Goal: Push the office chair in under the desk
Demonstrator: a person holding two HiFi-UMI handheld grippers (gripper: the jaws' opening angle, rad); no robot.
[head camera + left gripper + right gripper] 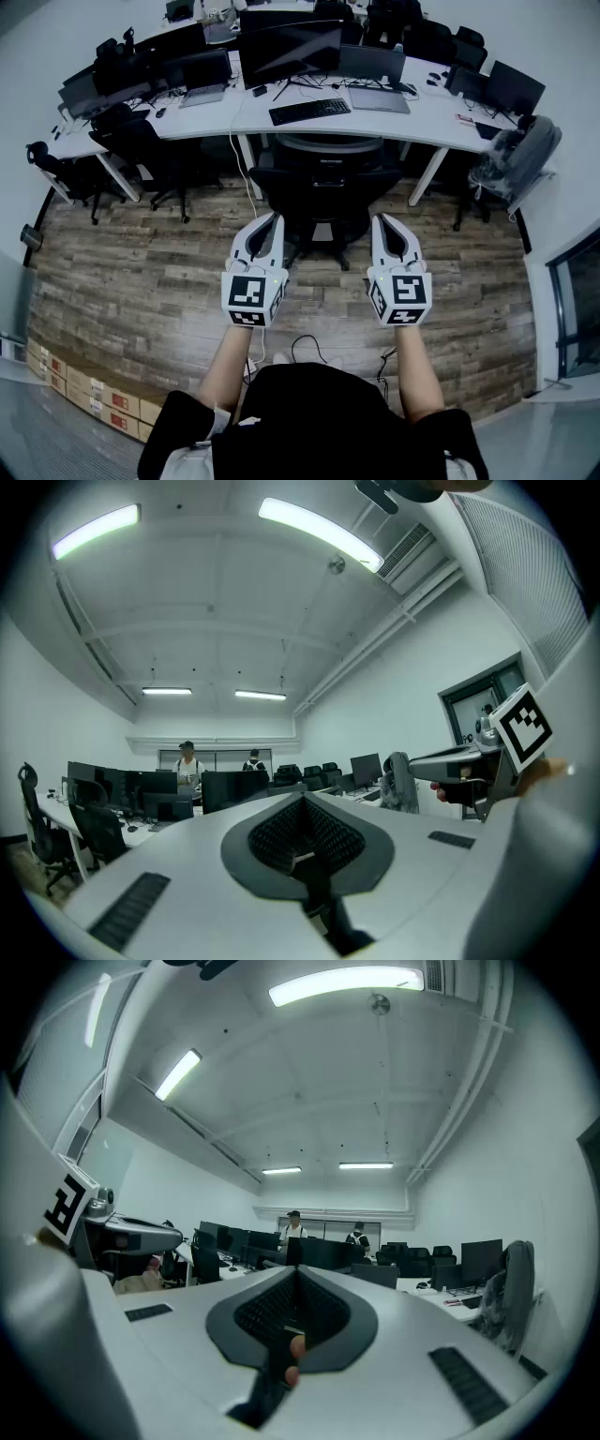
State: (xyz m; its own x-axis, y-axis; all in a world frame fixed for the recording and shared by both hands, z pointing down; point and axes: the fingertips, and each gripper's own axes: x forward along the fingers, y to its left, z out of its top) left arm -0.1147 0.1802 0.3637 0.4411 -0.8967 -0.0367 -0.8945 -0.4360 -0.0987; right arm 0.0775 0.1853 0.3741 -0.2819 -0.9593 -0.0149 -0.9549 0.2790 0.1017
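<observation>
A black office chair (323, 192) stands in front of the white desk (431, 117), its back facing me and its seat partly under the desk edge. My left gripper (274, 221) is shut and points at the chair's left side, just short of it. My right gripper (382, 223) is shut too, and points at the chair's right side. Neither holds anything. In the left gripper view the shut jaws meet at the middle, and the right gripper (469, 761) shows at the right. The right gripper view shows the left gripper (131, 1234) at its left.
The desk carries a keyboard (309, 111), monitors (291, 49) and a laptop (375, 75). Other black chairs (141, 150) stand to the left, and a chair with a grey jacket (520, 155) to the right. Cardboard boxes (94, 394) line the lower left. Cables (309, 352) lie on the wooden floor.
</observation>
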